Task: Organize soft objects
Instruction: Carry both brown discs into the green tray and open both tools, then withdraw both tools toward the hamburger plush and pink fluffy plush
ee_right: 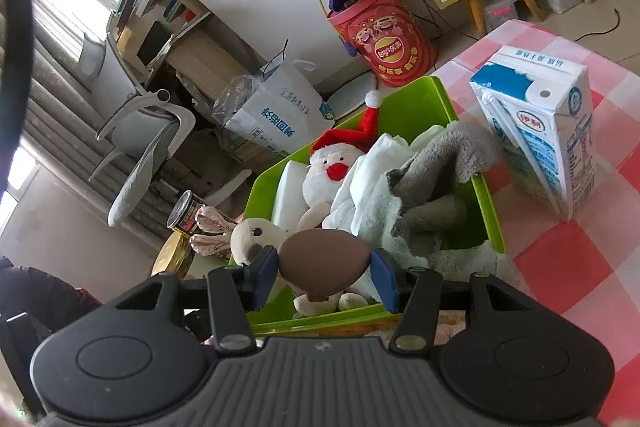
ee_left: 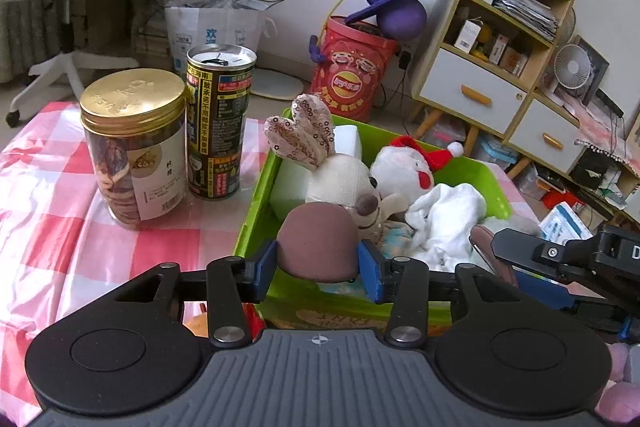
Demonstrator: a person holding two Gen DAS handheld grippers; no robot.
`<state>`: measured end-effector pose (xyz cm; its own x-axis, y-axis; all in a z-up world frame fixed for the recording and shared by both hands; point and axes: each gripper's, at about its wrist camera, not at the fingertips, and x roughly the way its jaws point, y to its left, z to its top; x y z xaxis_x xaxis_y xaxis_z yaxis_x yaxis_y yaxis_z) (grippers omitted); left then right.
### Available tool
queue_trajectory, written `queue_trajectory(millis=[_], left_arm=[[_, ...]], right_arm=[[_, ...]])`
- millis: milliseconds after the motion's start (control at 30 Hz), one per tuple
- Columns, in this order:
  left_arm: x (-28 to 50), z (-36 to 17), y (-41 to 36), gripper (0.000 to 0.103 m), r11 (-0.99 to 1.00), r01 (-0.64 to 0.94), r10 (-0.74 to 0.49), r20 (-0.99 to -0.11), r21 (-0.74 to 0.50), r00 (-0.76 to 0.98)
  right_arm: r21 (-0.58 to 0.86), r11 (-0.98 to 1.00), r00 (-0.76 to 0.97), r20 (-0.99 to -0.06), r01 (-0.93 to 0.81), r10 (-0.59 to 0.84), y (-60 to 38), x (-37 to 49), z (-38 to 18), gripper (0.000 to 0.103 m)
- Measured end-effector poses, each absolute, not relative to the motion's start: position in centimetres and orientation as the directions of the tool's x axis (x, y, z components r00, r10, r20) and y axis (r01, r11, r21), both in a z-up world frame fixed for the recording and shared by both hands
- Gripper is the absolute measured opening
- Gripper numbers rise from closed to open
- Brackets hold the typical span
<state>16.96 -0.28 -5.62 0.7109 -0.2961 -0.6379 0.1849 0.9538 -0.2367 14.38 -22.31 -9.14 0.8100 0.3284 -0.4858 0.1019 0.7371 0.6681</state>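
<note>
Here, on the pink-checked tabletop, only the left wrist view shows the gold-lidded jar standing at far left with the tall black can just beside it; the right wrist view catches merely a sliver of both past the bin's far corner. To their right sits the green bin, holding a white foam block, a cream rabbit plush with sequined ears, a Santa plush and a crumpled white cloth. The left gripper is clenched on a brown oval pad, its blue fingers pressing both sides, low over the bin's near edge, where the pad hides part of the rabbit's body. At the right border of that view the right gripper enters sideways, pinching what looks like another brown piece seen edge-on. Its own camera shows the right gripper grasping a like brown oval above the bin, with the rabbit, Santa and a grey plush draped over the bin's right wall. Only this view shows the blue-and-white milk carton standing on the cloth right of the bin. Behind, both views show a red snack bucket with purple balls on it.
</note>
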Motion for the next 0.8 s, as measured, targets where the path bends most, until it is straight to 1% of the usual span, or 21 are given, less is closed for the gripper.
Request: queue_trajectory(millis=[200, 400, 433, 467, 500, 533, 600, 733, 800], left_arm=[[17.3, -6.2, -0.6, 0.047, 0.955, 0.18, -0.291, -0.627, -0.235, 0.723], [17.3, -6.2, -0.8, 0.053, 0.951, 0.19, -0.303, -0.619, -0.243, 0.724], [17.2, -6.2, -0.8, 0.056, 0.951, 0.192, -0.304, -0.616, -0.243, 0.726], [17.1, -6.2, -0.9, 0.06, 0.95, 0.197, -0.308, -0.613, -0.243, 0.727], [17.0, -6.1, -0.9, 0.062, 0.95, 0.2, -0.308, -0.61, -0.24, 0.73], [16.9, -6.0, -0.9, 0.065, 0.951, 0.199, -0.304, -0.608, -0.236, 0.733], [16.8, -5.8, -0.9, 0.066, 0.95, 0.201, -0.306, -0.605, -0.237, 0.735], [16.3, -5.2, -0.7, 0.073, 0.949, 0.207, -0.312, -0.601, -0.239, 0.736], [16.0, -4.7, -0.4, 0.074, 0.949, 0.219, -0.313, -0.598, -0.226, 0.738]], right_arm=[[0.652, 0.75, 0.815, -0.49, 0.107, 0.31, -22.1, 14.6, -9.2, 0.032], [0.64, 0.761, 0.813, -0.496, 0.106, 0.304, -21.9, 14.7, -9.1, 0.033], [0.642, 0.759, 0.81, -0.498, 0.103, 0.311, -22.0, 14.8, -9.0, 0.038], [0.644, 0.758, 0.807, -0.499, 0.101, 0.317, -21.9, 14.8, -8.9, 0.045], [0.646, 0.757, 0.807, -0.496, 0.098, 0.319, -22.0, 14.7, -8.9, 0.047], [0.648, 0.756, 0.809, -0.492, 0.095, 0.32, -22.0, 14.6, -8.8, 0.048], [0.645, 0.758, 0.809, -0.493, 0.095, 0.318, -22.1, 14.5, -8.6, 0.048], [0.637, 0.765, 0.809, -0.496, 0.092, 0.316, -22.4, 14.2, -8.2, 0.048], [0.63, 0.772, 0.809, -0.498, 0.089, 0.313, -22.6, 13.9, -7.8, 0.048]])
